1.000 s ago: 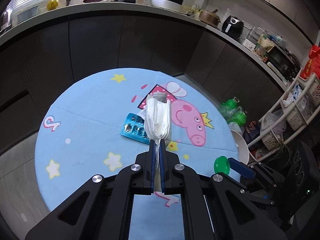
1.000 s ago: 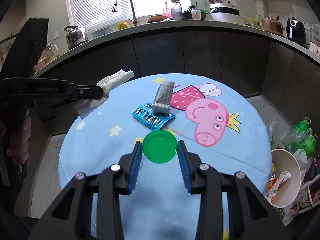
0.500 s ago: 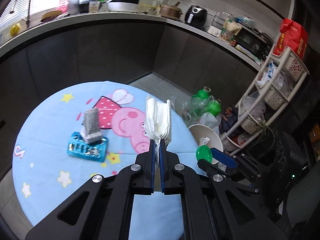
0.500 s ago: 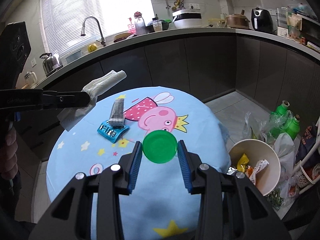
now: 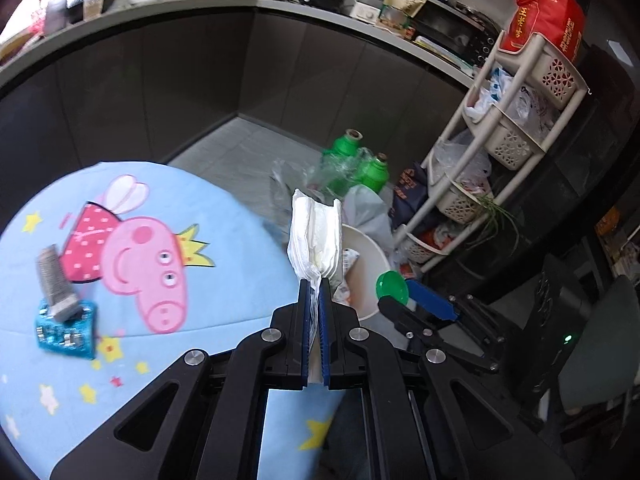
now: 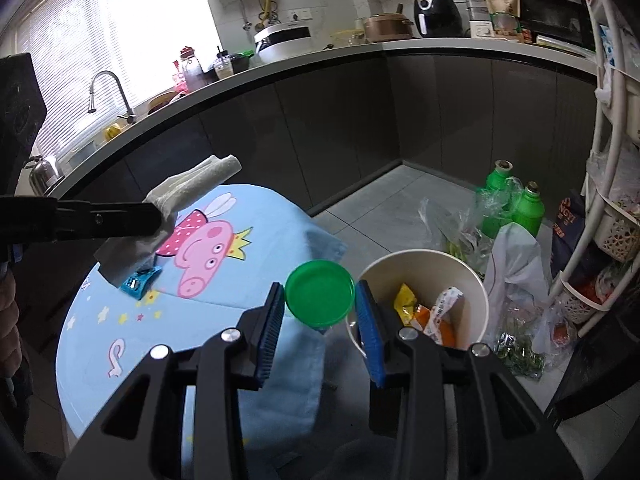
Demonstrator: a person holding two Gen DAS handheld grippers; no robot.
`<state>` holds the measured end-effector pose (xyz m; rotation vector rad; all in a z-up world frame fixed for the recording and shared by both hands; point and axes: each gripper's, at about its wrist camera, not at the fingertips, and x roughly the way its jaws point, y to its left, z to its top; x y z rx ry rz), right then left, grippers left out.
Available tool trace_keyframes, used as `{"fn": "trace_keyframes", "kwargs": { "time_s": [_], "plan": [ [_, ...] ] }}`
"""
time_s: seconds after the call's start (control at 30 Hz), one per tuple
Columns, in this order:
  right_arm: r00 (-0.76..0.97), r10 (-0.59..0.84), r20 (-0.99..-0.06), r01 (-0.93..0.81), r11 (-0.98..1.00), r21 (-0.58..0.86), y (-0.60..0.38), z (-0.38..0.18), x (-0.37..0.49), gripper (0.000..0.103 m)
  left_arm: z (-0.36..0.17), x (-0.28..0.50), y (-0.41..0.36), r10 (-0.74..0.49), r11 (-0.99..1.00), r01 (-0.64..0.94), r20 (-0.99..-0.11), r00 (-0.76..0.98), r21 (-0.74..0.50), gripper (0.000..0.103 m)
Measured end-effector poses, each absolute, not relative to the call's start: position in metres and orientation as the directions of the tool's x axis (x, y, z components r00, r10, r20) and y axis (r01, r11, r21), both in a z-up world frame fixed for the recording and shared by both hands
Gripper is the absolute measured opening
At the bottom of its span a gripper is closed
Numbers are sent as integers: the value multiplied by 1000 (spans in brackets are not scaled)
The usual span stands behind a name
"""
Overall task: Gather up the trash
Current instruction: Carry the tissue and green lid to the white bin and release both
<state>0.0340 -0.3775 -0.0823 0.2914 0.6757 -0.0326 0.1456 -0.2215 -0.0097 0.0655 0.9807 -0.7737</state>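
Observation:
My left gripper (image 5: 315, 286) is shut on a crumpled white tissue (image 5: 316, 232), which sticks up past the fingertips; seen from the right wrist, the tissue (image 6: 192, 190) hangs over the table. My right gripper (image 6: 320, 300) is shut on a round green lid (image 6: 320, 299), held at the table's right edge just left of a white paper bin (image 6: 472, 276) on the floor. In the left wrist view the green lid (image 5: 391, 285) hovers by the bin (image 5: 366, 240), which holds wrappers. On the table lie a blue blister pack (image 5: 66, 330) and a grey tube (image 5: 54, 280).
The round table wears a light-blue cartoon cloth (image 5: 168, 184). Beside the bin stand green bottles (image 6: 516, 208), plastic bags (image 6: 516, 256) and a white basket rack (image 5: 504, 128). Dark kitchen cabinets and a cluttered counter (image 6: 360, 48) curve behind. A person's hand (image 6: 8, 320) holds the left gripper.
Both grippers have swung right, from over the middle of the table to its right edge by the bin, the left keeping the tissue and the right the lid.

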Motion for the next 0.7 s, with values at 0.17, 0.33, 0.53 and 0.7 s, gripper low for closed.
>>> {"fn": "trace_keyframes", "kwargs": {
  "time_s": [0.17, 0.33, 0.53, 0.7],
  "plan": [
    [759, 35, -650, 186, 945, 269, -406, -105, 33, 37, -24, 156, -259, -581, 697, 640, -779, 238, -325, 4],
    [729, 18, -684, 236, 932, 275, -428, -132, 37, 37, -46, 167, -299, -578, 667, 661, -799, 167, -344, 4],
    [704, 20, -710, 265, 920, 288, -452, -161, 48, 37, -85, 185, -337, -546, 654, 662, -834, 79, -365, 4],
    [679, 25, -733, 272, 920, 284, -470, -189, 62, 37, -115, 201, -358, -505, 667, 650, -862, 36, -363, 4]
  ]
}}
